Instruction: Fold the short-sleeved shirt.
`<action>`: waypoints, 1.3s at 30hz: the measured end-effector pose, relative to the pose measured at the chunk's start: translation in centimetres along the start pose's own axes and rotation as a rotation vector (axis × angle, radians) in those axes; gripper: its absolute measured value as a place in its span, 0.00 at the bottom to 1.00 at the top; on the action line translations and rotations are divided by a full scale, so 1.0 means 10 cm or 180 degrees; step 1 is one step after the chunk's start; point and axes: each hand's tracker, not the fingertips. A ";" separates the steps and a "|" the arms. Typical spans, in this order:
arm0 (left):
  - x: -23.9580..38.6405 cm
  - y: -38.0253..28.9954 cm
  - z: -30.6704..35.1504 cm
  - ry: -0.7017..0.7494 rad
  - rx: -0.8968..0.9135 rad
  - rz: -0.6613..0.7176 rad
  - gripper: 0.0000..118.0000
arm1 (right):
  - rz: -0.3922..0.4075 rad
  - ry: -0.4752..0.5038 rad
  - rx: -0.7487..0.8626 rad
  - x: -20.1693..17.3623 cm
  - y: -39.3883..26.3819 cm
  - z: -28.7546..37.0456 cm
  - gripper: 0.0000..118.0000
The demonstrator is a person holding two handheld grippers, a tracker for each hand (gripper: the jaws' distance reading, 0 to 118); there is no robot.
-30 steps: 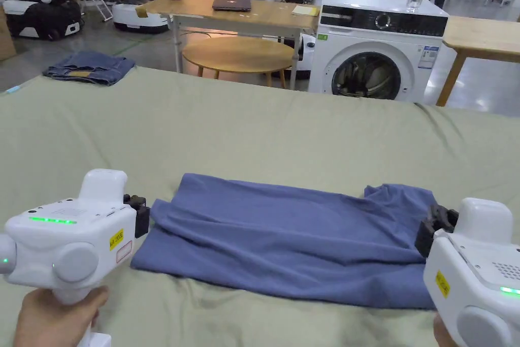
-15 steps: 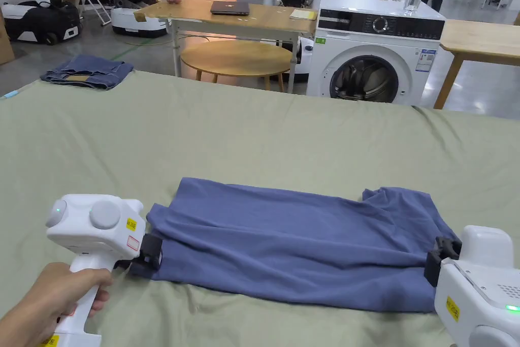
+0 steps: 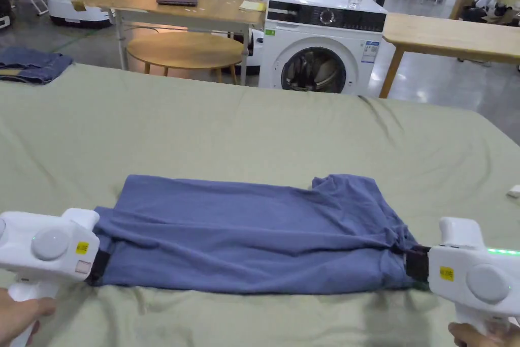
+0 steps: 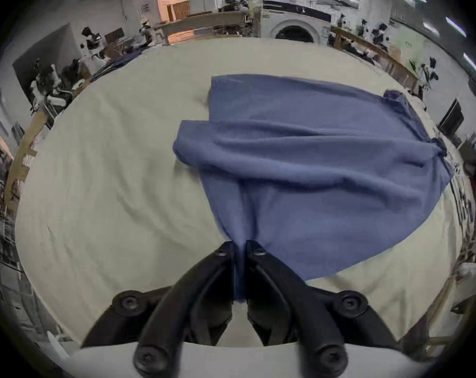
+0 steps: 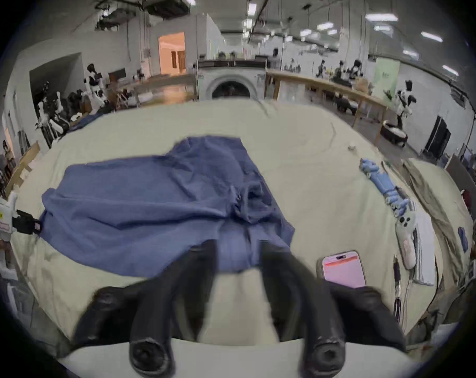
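Head view: shirt point(image 3: 244, 236) lies long-axis between both claws; left claw point(image 4: 240, 250) pinches its end, right claw point(image 5: 238, 250) gapes around the opposite end.

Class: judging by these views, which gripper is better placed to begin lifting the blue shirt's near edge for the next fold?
Probably the left gripper: its jaws are closed on the shirt. The right gripper straddles the other end with jaws apart.
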 end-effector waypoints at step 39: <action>-0.36 -0.28 0.88 -0.0276 0.0544 0.0181 0.02 | 0.0205 0.0239 -0.0196 -0.01 -0.24 0.67 0.07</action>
